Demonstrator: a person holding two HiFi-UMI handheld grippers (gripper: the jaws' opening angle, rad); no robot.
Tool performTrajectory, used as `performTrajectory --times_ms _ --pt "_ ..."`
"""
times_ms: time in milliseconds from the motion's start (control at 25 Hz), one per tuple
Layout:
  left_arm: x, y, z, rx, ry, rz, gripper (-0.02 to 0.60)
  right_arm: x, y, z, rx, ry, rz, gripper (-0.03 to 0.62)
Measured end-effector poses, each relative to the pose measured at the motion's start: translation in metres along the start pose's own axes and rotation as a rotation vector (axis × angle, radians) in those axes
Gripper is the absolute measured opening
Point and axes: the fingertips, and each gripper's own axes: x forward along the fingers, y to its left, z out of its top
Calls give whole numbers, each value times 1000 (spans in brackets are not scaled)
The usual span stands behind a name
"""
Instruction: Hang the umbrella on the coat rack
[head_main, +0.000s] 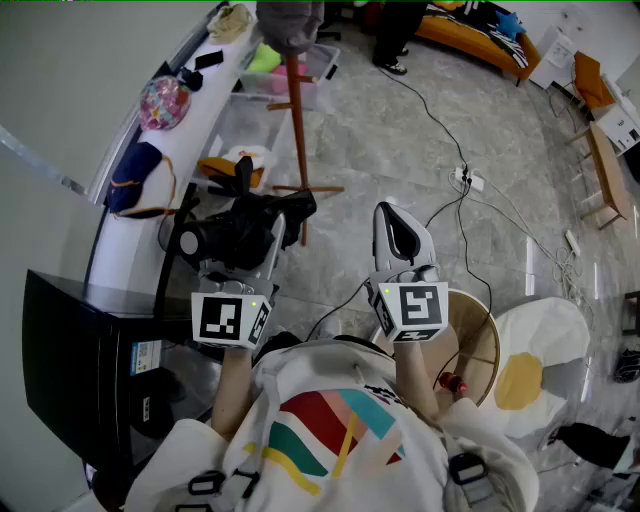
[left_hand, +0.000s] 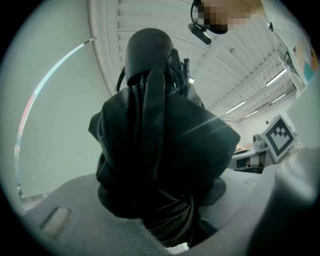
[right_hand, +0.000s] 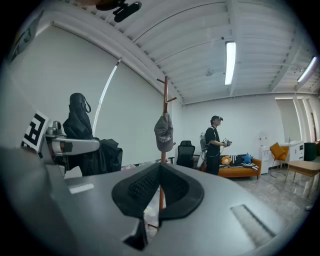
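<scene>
left gripper (head_main: 243, 265) is clamped on the folded black umbrella (head_main: 245, 228): jaws stand fairly wide with the bunched fabric pinched between them, and the rounded end sticks up past the jaws. The person has it out in front at about level, over by the white shelf (head_main: 205, 110) along the wall. It's not on the coat rack (head_main: 298, 130); the wooden pole stands beyond both grippers, clear of the umbrella and a bit to its right. right gripper (right_hand: 159, 170) has its jaws together with nothing between them, roughly level beside the left one and pointing towards the rack. A grey cap (right_hand: 163, 132) hangs near the top of the pole. A second person (right_hand: 214, 145) stands further back by an orange sofa (right_hand: 240, 171), and cables (head_main: 455, 150) trail across the floor
</scene>
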Motion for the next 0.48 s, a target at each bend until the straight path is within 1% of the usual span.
performTrajectory --times_ms 160,360,480 --pt "1 -1 -1 4 3 -2 253 -2 1 0 -17 -3 1 2" --pt "2 -2 -1 4 -6 -15 253 -6 -2 -2 51 -32 -8 3" --pt "4 -4 -1 4 -12 -18 253 -6 -4 -2 54 -38 0 3"
